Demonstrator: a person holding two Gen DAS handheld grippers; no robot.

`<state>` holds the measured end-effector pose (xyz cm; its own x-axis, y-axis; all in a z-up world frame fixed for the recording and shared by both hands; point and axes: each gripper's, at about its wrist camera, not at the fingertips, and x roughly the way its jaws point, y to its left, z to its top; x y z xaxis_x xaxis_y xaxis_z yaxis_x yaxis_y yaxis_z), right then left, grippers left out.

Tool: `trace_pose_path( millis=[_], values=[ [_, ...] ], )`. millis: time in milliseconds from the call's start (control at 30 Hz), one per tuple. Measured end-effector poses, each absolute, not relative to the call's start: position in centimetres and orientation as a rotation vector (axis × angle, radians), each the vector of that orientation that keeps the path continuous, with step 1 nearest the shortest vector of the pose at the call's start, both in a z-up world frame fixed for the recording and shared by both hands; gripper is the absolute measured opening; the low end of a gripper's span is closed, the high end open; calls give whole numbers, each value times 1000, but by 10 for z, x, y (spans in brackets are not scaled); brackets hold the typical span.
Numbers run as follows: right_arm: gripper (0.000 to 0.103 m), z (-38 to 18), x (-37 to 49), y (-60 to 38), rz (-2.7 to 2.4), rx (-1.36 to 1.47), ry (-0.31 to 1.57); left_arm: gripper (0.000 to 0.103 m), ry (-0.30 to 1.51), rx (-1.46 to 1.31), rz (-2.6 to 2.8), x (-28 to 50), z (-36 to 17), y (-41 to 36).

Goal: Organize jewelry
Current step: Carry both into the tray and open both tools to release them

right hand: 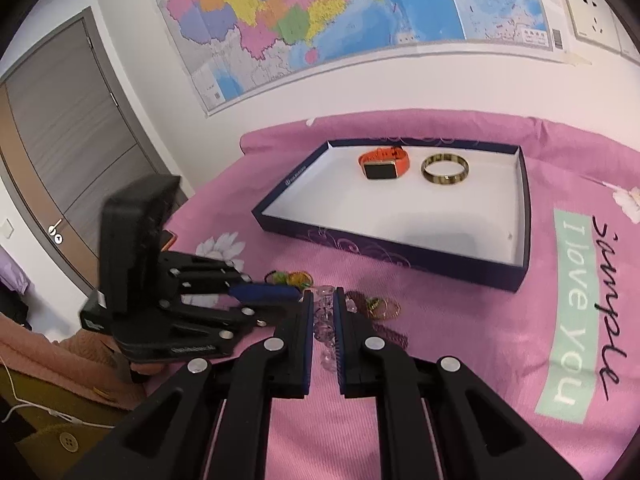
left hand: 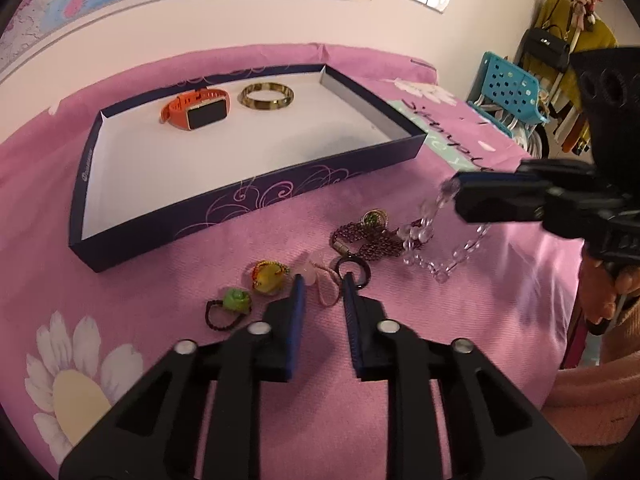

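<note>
A dark purple box lid (left hand: 256,196) (right hand: 400,250) holds an orange watch (left hand: 198,110) (right hand: 383,163) and a gold bangle (left hand: 267,96) (right hand: 445,168). Loose jewelry lies on the pink cloth in front: a green bead ring (left hand: 234,302), a yellow bead piece (left hand: 269,276), a pink piece (left hand: 324,276), a black ring (left hand: 354,270), a maroon bracelet (left hand: 372,242). My right gripper (right hand: 323,300) (left hand: 456,190) is shut on a clear bead chain (left hand: 432,236) (right hand: 324,320), lifting one end. My left gripper (left hand: 323,286) is open over the pink piece.
The pink bedsheet (right hand: 480,360) has a green text patch (right hand: 576,312). A map (right hand: 340,12) hangs on the wall, a door (right hand: 60,140) stands at left. A blue perforated rack (left hand: 512,88) and bags stand at the right.
</note>
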<state>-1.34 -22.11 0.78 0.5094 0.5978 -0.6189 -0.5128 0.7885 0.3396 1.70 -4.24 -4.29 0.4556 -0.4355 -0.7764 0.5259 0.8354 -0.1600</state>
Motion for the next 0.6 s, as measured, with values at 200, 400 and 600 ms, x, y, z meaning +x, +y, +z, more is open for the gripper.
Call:
trace_pose_path(
  millis=[200,400,600],
  values=[
    [8,21,-8,-220,679,116,755,4,929,91,-598,18,-43,-42],
    [8,36,8,-224,663,109,714,4,896,42,-624,18,-31,-35],
    [8,46,34,-229,636,113,684,4,827,23,-616,25,-5,-26]
  ],
)
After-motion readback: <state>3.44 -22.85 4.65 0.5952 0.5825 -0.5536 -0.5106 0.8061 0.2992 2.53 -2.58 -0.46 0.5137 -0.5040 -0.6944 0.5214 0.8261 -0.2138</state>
